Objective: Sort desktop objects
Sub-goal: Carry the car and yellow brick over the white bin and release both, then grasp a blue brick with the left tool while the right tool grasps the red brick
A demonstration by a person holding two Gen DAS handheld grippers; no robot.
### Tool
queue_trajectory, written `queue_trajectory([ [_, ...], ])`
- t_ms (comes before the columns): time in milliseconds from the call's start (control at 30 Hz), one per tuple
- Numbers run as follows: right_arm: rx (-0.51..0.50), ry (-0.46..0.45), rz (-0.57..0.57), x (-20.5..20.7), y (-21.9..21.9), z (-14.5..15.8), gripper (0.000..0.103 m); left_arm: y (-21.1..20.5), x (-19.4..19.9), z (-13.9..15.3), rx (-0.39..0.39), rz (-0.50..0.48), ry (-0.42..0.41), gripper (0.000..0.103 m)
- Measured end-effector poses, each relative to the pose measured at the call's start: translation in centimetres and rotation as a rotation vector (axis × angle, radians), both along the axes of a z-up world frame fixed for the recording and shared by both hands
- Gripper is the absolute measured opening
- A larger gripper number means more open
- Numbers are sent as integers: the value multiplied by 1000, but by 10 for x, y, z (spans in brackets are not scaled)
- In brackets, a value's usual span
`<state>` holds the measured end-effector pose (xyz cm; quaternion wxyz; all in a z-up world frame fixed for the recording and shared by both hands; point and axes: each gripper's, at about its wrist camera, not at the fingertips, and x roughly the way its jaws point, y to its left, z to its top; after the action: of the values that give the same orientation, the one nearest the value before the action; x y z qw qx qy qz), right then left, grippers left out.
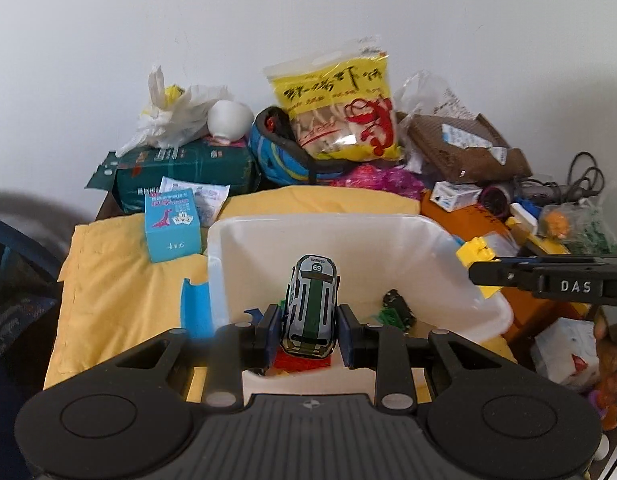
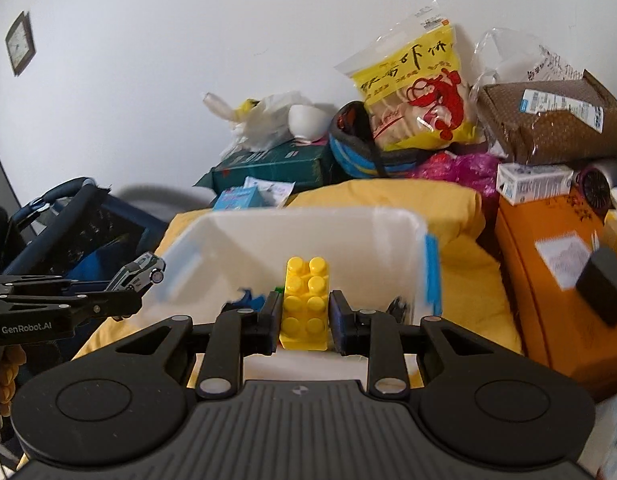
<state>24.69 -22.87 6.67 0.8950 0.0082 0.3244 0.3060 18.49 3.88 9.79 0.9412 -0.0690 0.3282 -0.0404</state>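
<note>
My left gripper (image 1: 308,332) is shut on a grey and green toy car (image 1: 311,304) marked 69, held nose-up over the near side of a white plastic bin (image 1: 348,236). In the right wrist view my right gripper (image 2: 305,314) is shut on a yellow studded building brick (image 2: 306,280) above the same bin (image 2: 268,236). Each gripper shows in the other's view: the right gripper (image 1: 484,274) with its brick (image 1: 478,254) at the bin's right edge, the left gripper (image 2: 128,300) with the car (image 2: 142,274) at its left edge. A small black car (image 1: 398,306), green pieces (image 1: 388,316) and a red piece (image 1: 304,360) lie inside.
The bin rests on a yellow cloth (image 1: 120,292). A blue dinosaur box (image 1: 170,226) stands left of it. Along the wall are a green box (image 1: 188,168), a yellow snack bag (image 1: 336,112) and a brown parcel (image 1: 464,148). An orange box (image 2: 548,280) lies right.
</note>
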Motion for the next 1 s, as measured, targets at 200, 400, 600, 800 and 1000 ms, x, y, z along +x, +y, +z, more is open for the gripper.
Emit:
queue_trajectory([
  [200, -30, 65, -13, 31, 6, -3, 28, 8, 22, -1, -5, 24, 40, 33],
  [400, -45, 114, -29, 49, 11, -12, 32, 4, 36, 1, 41, 27, 61, 58],
  [600, -76, 45, -7, 38, 15, -14, 55, -3, 12, -2, 70, 13, 15, 65],
  [800, -49, -46, 30, -10, -8, -11, 55, -26, -58, -33, 49, -44, 19, 65],
  [1000, -84, 1, 37, -61, -28, -42, 56, -53, -95, -86, -39, -20, 110, 65],
])
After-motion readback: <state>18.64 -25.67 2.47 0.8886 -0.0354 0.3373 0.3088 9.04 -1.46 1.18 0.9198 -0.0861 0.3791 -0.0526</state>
